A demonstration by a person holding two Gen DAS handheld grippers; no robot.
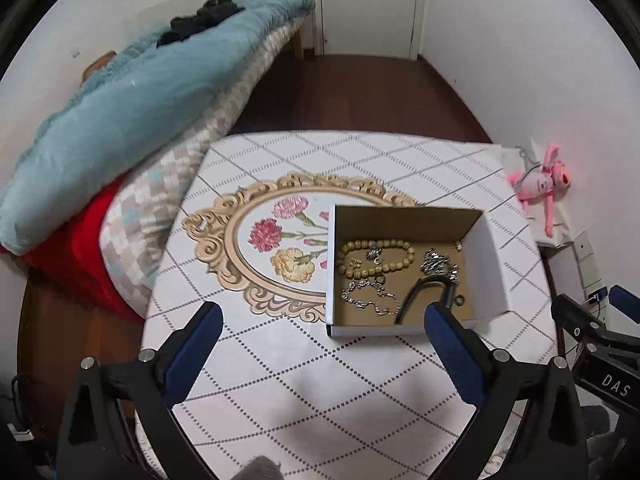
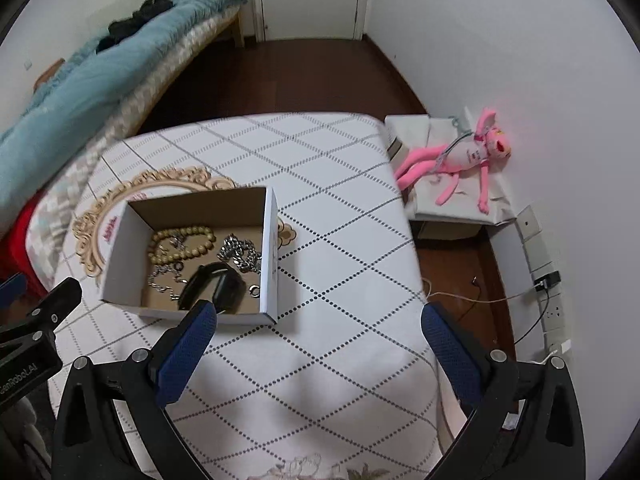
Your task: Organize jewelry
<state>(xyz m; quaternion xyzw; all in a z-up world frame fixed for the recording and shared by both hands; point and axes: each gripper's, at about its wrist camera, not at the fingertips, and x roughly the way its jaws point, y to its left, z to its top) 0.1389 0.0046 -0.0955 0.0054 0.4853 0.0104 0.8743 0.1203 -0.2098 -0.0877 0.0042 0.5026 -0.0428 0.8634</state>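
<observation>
Left wrist, open box [image 1: 486, 264], tangled jewelry [image 1: 376, 258]

Table [image 1: 320, 380] with white diamond-grid cloth, printed gold oval frame [image 1: 224, 240] with flowers [image 1: 280, 236] on it. Bed [image 1: 168, 184] just left of table: light blue blanket [image 1: 120, 120] on top, black cloth [image 1: 204, 16] lying on the blanket, checked quilt [image 1: 160, 200] under it, red fabric [image 1: 72, 264] at the near end. Dark wood floor [image 1: 352, 92] beyond, white door [image 1: 368, 4] at back. Pink plush toy [image 2: 460, 160] (limbs splayed) on a white stand [image 2: 440, 208] right of table. Wall sockets [image 2: 540, 256] with cables by the right wall.
</observation>
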